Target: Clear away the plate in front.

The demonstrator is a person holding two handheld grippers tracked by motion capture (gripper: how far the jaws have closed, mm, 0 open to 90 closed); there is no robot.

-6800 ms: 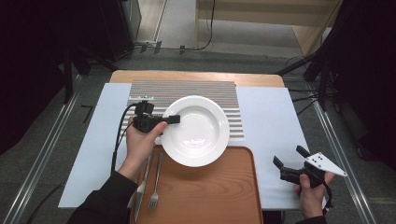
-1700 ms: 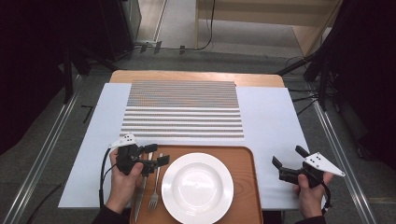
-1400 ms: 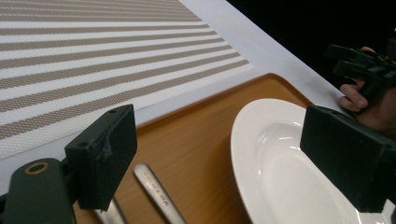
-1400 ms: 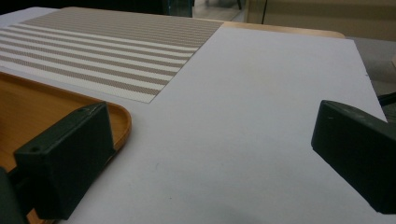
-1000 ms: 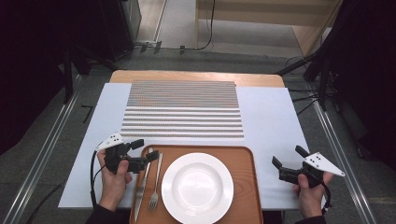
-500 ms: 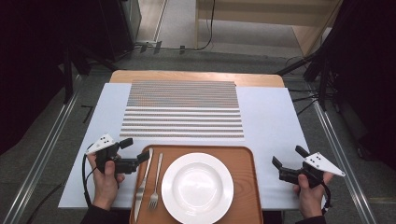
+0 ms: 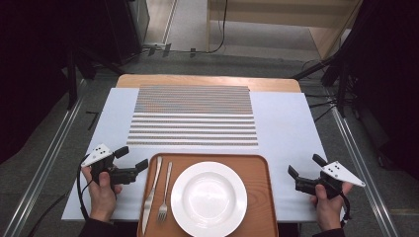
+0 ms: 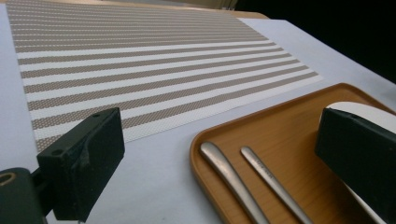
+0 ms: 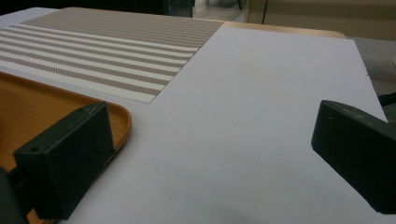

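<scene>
I have the left hand-held gripper (image 7: pixel 131 159) just off the left edge of the tray (image 7: pixel 257 170), jaws wide and gripping nothing; it hovers over the white sheet (image 7: pixel 291 128) on the table (image 7: pixel 207 80). Nearest its jaws lie the knife (image 7: pixel 151 192) and the fork (image 7: pixel 165 193), side by side on the left part of the tray; their long axes run away from me, handles towards the striped mat (image 7: pixel 195 116), the fork's tines and the knife's blade towards my side. The plate (image 7: pixel 208 198) sits beside them, mid-tray. My right hand-held gripper (image 7: pixel 305 167) rests right of the tray, jaws wide, empty.
</scene>
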